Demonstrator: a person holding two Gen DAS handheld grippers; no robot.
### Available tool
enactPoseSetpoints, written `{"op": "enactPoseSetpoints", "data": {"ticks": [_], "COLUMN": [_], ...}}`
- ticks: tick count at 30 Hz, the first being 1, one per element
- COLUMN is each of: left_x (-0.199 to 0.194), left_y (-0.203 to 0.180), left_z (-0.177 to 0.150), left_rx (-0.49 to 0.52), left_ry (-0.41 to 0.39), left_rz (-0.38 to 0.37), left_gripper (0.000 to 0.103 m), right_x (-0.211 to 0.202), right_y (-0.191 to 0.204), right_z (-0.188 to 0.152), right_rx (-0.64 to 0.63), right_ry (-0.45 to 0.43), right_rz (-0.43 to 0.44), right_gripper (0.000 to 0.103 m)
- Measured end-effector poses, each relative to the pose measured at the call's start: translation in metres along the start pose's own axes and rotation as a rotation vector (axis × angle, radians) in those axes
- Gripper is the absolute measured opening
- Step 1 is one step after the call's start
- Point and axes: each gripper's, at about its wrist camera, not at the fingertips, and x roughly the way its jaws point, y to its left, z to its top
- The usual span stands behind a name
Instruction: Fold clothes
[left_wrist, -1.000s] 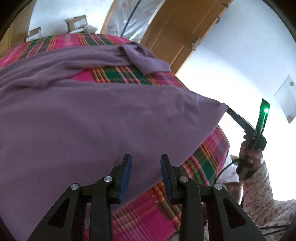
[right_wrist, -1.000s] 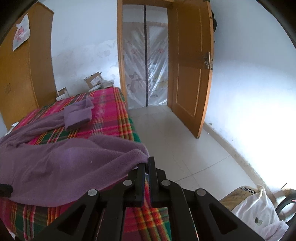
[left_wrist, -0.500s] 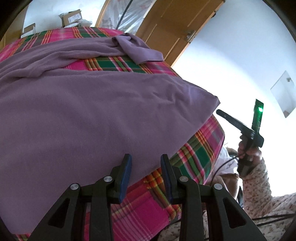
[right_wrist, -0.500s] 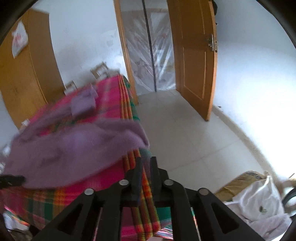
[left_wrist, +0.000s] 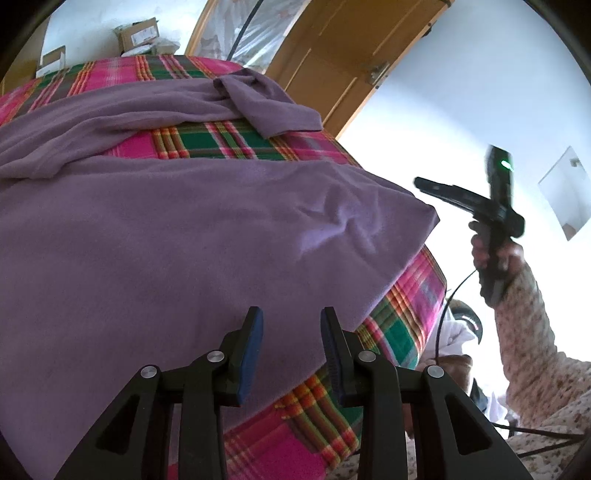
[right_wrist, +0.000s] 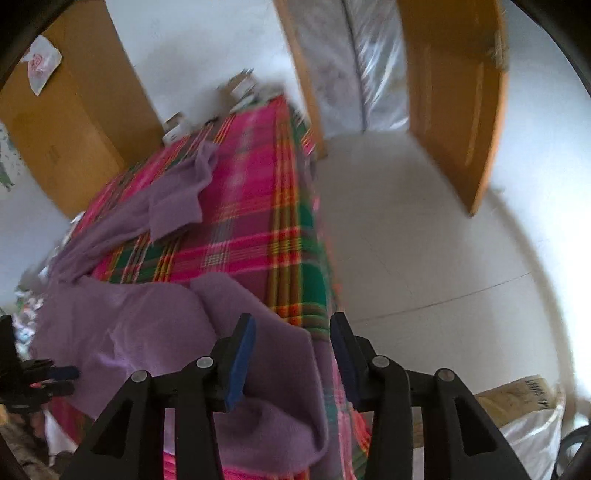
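Note:
A purple garment (left_wrist: 184, 236) lies spread over a bed with a pink and green plaid cover (left_wrist: 221, 142). One sleeve (left_wrist: 266, 107) is bunched toward the far end. My left gripper (left_wrist: 291, 332) hovers open over the garment's near hem, with a clear gap between its blue pads. In the left wrist view, a hand holds my right gripper (left_wrist: 419, 181) in the air just right of the garment's corner (left_wrist: 424, 218). In its own view the right gripper (right_wrist: 293, 332) has its jaws opening above that corner (right_wrist: 280, 354), and the pads do not press on it.
Cardboard boxes (left_wrist: 136, 33) sit at the bed's far end. A wooden door (right_wrist: 454, 110) stands ajar beside a plastic-covered doorway (right_wrist: 354, 62). A wardrobe (right_wrist: 62, 122) is at the left. Pale floor (right_wrist: 424, 258) runs along the bed's right side, with a white sack (right_wrist: 528, 428) on it.
The right gripper let go of the garment's corner, opened, and drew away to the right. The corner dropped onto the bed's edge. The left gripper stayed put.

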Motion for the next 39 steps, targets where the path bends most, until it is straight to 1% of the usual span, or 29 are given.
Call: {"op": "enactPoseSetpoints", "data": {"ticks": [3,7,9,10,11,13,15,17,22,25,29,33,37,39], "left_x": [0.007,0.018,0.023,0.025,0.026,0.029,0.030,0.031,0.032,0.031,0.031,0.031,0.031,0.031], "left_y": [0.000,-0.003,-0.005,-0.005,-0.006,-0.006,-0.005,-0.005,-0.006,-0.005,-0.007,-0.007,-0.006,-0.006], "left_z": [0.007,0.017,0.019,0.020,0.020,0.022,0.021,0.021,0.021,0.020,0.019,0.018,0.018,0.018], "left_rx": [-0.003,0.005,0.007,0.010,0.015,0.013,0.009,0.009,0.005,0.003,0.005,0.007,0.000,0.000], "left_ry": [0.018,0.034,0.044,0.046,0.047,0.050,0.050,0.050,0.047,0.044,0.041,0.042,0.041,0.040], "left_rz": [0.006,-0.010,-0.013,-0.013,-0.012,-0.010,-0.011,-0.007,-0.001,-0.001,0.003,-0.003,-0.012,-0.013], "left_gripper": [0.033,0.033,0.033,0.033,0.033,0.033,0.033,0.033,0.033,0.033,0.033,0.033,0.033,0.033], "right_x": [0.013,0.023,0.025,0.026,0.025,0.020,0.009,-0.008,-0.046,-0.059,-0.064,-0.069,-0.062,-0.063], "right_y": [-0.009,-0.010,-0.006,-0.005,-0.004,0.001,0.009,0.009,0.003,-0.004,-0.011,-0.030,-0.053,-0.066], "right_z": [0.008,0.007,0.006,0.005,0.003,0.000,-0.003,-0.007,-0.020,-0.027,-0.036,-0.048,-0.058,-0.067], "right_rx": [0.036,0.043,0.038,0.036,0.037,0.028,0.001,0.002,0.058,0.096,0.131,0.218,0.317,0.385], "right_ry": [0.064,0.121,0.127,0.129,0.124,0.098,0.042,-0.022,-0.185,-0.241,-0.301,-0.356,-0.354,-0.375], "right_rz": [0.076,0.140,0.125,0.120,0.123,0.123,0.091,0.055,-0.088,-0.155,-0.268,-0.275,-0.271,-0.256], "right_gripper": [0.043,0.042,0.031,0.020,0.012,0.007,0.007,0.007,0.007,0.007,0.007,0.007,0.007,0.007]}}
